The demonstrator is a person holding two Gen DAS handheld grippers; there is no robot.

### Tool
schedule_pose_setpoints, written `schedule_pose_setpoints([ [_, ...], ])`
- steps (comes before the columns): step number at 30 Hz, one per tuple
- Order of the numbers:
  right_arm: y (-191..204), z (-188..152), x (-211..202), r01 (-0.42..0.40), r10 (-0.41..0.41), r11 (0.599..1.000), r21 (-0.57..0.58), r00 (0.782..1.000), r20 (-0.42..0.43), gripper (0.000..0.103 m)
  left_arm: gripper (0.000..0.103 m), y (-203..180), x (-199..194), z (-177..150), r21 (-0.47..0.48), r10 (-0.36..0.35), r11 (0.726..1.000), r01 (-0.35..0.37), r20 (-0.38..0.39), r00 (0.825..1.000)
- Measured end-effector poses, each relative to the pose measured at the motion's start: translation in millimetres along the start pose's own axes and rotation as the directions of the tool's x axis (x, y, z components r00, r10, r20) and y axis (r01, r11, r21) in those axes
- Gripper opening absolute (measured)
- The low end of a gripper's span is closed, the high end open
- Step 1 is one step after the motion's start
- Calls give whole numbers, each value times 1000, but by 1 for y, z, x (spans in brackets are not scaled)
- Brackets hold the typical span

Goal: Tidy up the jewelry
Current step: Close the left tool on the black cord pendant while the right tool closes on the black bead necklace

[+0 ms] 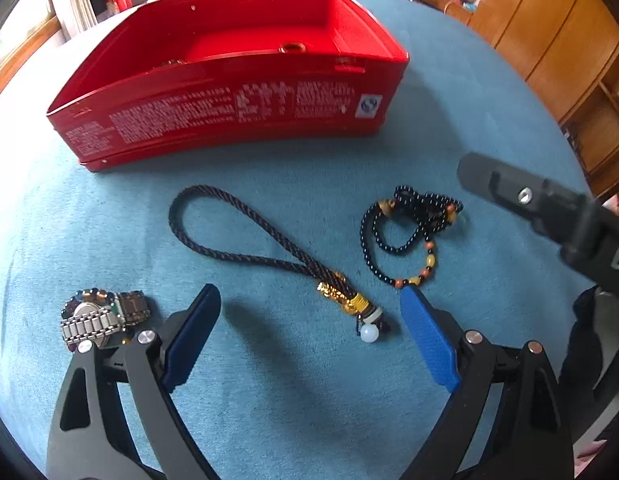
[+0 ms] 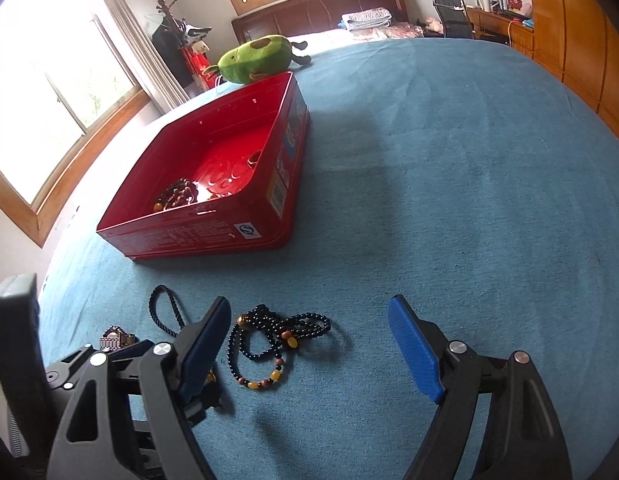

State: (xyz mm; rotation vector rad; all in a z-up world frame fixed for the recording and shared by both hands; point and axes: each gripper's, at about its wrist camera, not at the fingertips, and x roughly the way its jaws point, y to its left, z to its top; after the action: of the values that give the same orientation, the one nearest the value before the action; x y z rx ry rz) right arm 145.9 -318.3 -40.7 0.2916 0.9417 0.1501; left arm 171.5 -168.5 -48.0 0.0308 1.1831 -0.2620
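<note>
Two grippers, left gripper [image 1: 311, 300] and right gripper [image 2: 309, 316], spread wide, empty; braided cord pendant [image 1: 269, 248] between left fingers, beaded necklace [image 2: 277, 340] between right fingers, red tin [image 1: 229, 120] ahead.

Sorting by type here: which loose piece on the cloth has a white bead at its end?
The braided cord necklace, lying between the metal watch and the black beaded strand; its gold charm ends in a white bead.
</note>
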Motion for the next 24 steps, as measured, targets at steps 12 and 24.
schedule_pose_setpoints([
  [12,4,-2,17,4,-4,1000,-9,999,-48,81,56,10,2,1,21,1,1000,-1,-4,1000],
  [24,24,-12,41,-27,18,998,-64,991,-135,69,23,32,-4,3,8,-107,994,107,-5,994],
])
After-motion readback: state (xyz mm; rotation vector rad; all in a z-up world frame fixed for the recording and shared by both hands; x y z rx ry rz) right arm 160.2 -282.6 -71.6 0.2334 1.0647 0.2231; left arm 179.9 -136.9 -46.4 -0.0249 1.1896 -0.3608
